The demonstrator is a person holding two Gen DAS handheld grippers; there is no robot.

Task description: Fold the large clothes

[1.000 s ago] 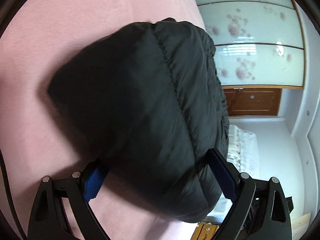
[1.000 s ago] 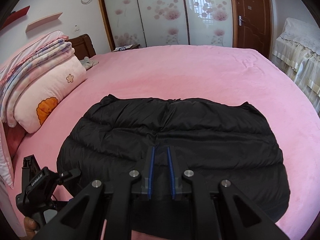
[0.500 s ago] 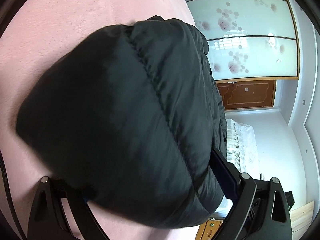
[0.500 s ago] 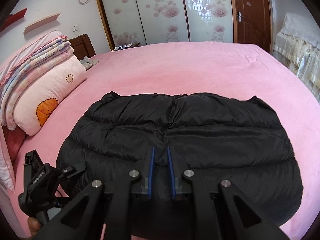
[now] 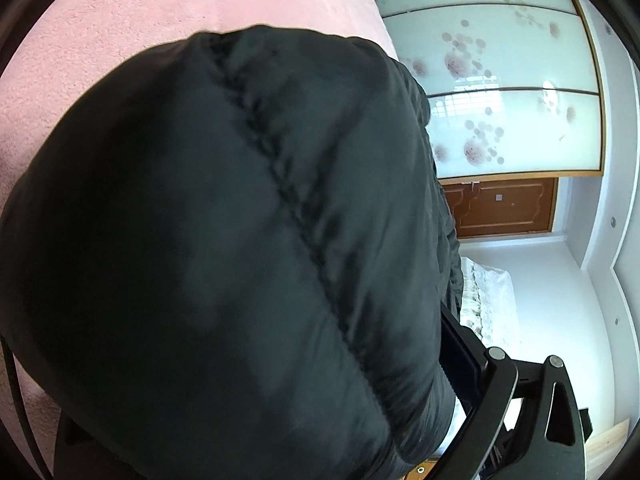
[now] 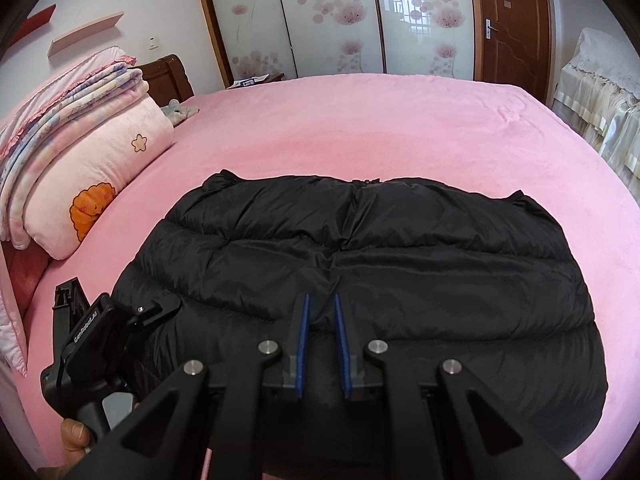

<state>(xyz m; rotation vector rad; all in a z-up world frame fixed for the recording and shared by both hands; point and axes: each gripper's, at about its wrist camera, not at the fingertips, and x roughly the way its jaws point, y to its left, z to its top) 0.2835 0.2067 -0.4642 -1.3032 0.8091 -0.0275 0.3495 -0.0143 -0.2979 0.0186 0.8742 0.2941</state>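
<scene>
Bright daylight, window glare on the glossy wardrobe doors (image 6: 396, 12), fisheye-bent dark corners, close jacket (image 5: 240, 260) blurred

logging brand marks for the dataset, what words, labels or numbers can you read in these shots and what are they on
"GenRobot.AI", as best it reads, in white letters on the black body of the left gripper, seen in the right wrist view.
Papers on the nightstand: too small to read.
Nothing readable on the black puffer jacket, the pillow (flower and orange cartoon only) or the wardrobe doors.
</scene>
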